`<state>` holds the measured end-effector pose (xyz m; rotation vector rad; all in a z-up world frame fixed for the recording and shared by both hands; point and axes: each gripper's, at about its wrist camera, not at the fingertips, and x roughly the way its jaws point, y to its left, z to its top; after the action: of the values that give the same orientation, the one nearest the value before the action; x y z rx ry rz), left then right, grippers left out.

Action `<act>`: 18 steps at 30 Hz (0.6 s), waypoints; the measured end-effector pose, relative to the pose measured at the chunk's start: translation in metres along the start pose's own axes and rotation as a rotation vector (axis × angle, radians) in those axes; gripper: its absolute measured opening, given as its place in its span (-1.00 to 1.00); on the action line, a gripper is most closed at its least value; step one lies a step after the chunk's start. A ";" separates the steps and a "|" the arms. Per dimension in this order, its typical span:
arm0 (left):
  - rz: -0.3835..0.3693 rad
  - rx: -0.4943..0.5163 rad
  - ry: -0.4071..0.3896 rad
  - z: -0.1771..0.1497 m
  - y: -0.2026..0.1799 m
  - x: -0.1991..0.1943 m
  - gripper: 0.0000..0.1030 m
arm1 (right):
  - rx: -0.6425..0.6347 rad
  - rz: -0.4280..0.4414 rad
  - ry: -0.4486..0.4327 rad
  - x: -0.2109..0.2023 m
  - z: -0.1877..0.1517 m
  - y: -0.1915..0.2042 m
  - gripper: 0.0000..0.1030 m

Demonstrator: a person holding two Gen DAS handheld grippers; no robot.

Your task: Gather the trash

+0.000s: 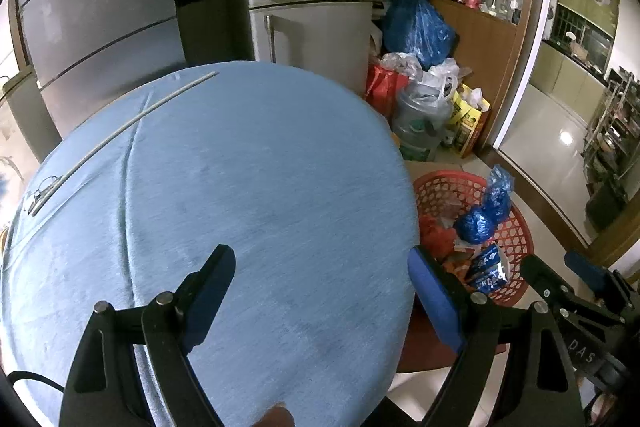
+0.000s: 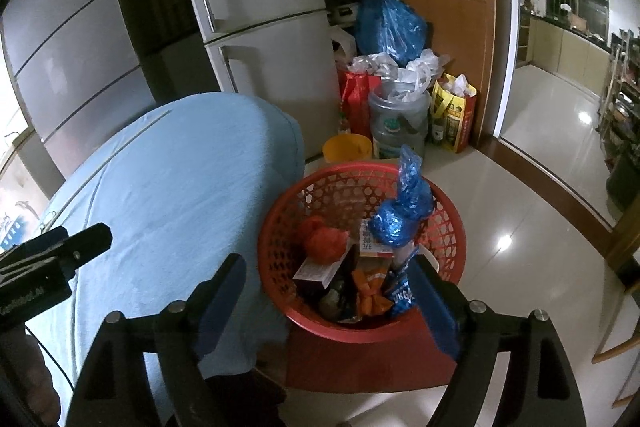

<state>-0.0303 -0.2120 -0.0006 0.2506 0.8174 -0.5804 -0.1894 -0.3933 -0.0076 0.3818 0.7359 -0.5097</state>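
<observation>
A red plastic basket (image 2: pixel 320 183) stands on a red stool beside the table and holds trash: a knotted blue plastic bag (image 2: pixel 404 203), a crumpled red bag (image 2: pixel 324 241), an orange wrapper (image 2: pixel 370 291), a small box (image 2: pixel 316 273) and a blue packet (image 2: pixel 400 295). The basket also shows in the left wrist view (image 1: pixel 516 227). My right gripper (image 2: pixel 328 291) is open and empty, just above the basket's near rim. My left gripper (image 1: pixel 320 283) is open and empty over the blue-covered round table (image 1: pixel 240 187).
A thin grey rod (image 1: pixel 120 131) with a clip lies at the table's far left. A grey fridge (image 2: pixel 256 7) stands behind. A pile of bags, a big water jug (image 2: pixel 396 123) and a yellow bucket (image 2: pixel 346 147) crowd the floor behind the basket. Glossy tiled floor lies to the right.
</observation>
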 end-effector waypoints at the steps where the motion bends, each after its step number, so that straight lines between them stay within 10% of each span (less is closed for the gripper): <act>1: 0.001 0.000 -0.002 0.000 0.000 -0.001 0.71 | -0.001 0.001 -0.001 -0.001 0.000 -0.001 0.66; 18: 0.000 0.019 -0.013 -0.003 -0.006 -0.003 0.71 | 0.013 -0.014 0.002 -0.002 -0.002 -0.003 0.67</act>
<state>-0.0376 -0.2144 -0.0002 0.2637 0.7995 -0.5895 -0.1938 -0.3943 -0.0083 0.3892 0.7381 -0.5277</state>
